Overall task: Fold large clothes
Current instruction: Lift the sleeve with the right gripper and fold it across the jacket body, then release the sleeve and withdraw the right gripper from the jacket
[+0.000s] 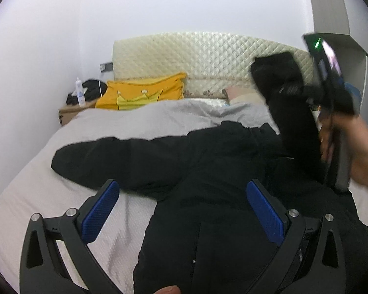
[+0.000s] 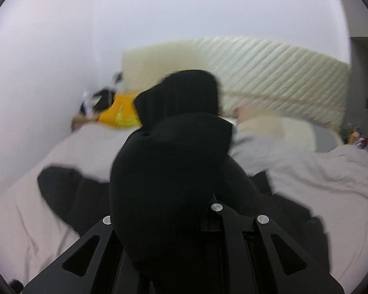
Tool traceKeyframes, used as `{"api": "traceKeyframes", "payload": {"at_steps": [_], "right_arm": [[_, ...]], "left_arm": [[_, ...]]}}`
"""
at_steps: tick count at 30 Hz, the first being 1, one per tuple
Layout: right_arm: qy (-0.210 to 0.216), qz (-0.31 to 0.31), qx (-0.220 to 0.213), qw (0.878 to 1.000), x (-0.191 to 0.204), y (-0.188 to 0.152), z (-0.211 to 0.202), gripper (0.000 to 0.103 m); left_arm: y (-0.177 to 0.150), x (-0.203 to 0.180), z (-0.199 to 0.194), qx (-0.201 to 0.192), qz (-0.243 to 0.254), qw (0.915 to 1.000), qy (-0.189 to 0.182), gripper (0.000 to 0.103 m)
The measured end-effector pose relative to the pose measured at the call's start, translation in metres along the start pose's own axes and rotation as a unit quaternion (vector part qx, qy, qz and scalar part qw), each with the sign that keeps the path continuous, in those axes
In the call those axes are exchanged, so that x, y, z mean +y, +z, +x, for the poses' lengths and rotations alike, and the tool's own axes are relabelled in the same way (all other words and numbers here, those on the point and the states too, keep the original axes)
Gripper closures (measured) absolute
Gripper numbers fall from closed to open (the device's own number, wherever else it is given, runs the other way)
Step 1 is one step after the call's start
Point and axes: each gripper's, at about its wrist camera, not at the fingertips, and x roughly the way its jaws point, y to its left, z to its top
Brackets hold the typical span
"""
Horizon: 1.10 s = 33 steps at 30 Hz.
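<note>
Matt black padded cloth on the coat (image 1: 208, 171); glossy quilted headboard (image 1: 208, 54); ribbed blue pads (image 1: 100, 210); soft grey cloth blanket (image 1: 139, 122).

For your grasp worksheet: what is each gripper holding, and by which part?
Right gripper: black padded jacket, by a sleeve. Left gripper: nothing.

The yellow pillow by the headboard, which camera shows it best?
The left wrist view: the yellow pillow is sharp and fully visible against the headboard. In the right wrist view it is blurred and partly hidden behind the raised black jacket sleeve.
</note>
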Motion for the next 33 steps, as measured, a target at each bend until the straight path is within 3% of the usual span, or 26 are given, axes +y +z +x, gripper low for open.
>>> {"api": "traceKeyframes", "payload": {"at_steps": [4,10,14,17,21,23,28,30,33], "right_arm": [[0.012,-0.004,0.034,0.999,0.020,-0.024,0.038,0.093],[0.031,0.019,0.071,0.997,0.035,-0.068,0.073,0.092],[0.020,0.008,0.091,0.996,0.039,-0.093,0.082,0.092],[0.010,0.001,0.124,0.992,0.044,-0.114,0.093,0.088],[0.014,0.010,0.128,0.992,0.045,-0.122,0.096,0.082],[0.025,0.035,0.133,0.990,0.041,-0.119,0.095,0.077],[0.058,0.077,0.132,0.987,0.036,-0.102,0.073,0.037],[0.069,0.082,0.119,0.987,0.033,-0.093,0.060,0.030],[0.069,0.073,0.109,0.989,0.028,-0.082,0.041,0.029]], "left_arm": [[-0.002,0.005,0.009,0.022,-0.011,0.9996,-0.011,0.000],[-0.004,0.008,0.013,0.031,-0.014,0.9994,0.007,0.000],[-0.007,0.010,0.018,0.040,-0.011,0.9985,0.036,0.000],[-0.008,0.017,0.022,0.050,-0.027,0.9980,0.028,0.000],[-0.010,0.019,0.025,0.058,-0.032,0.9975,0.027,0.000],[-0.010,0.019,0.026,0.062,-0.033,0.9972,0.022,0.000],[-0.012,0.022,0.031,0.074,-0.035,0.9964,0.022,0.000],[-0.011,0.022,0.029,0.069,-0.034,0.9968,0.022,0.000],[-0.009,0.019,0.023,0.058,-0.027,0.9975,0.030,0.000]]}}
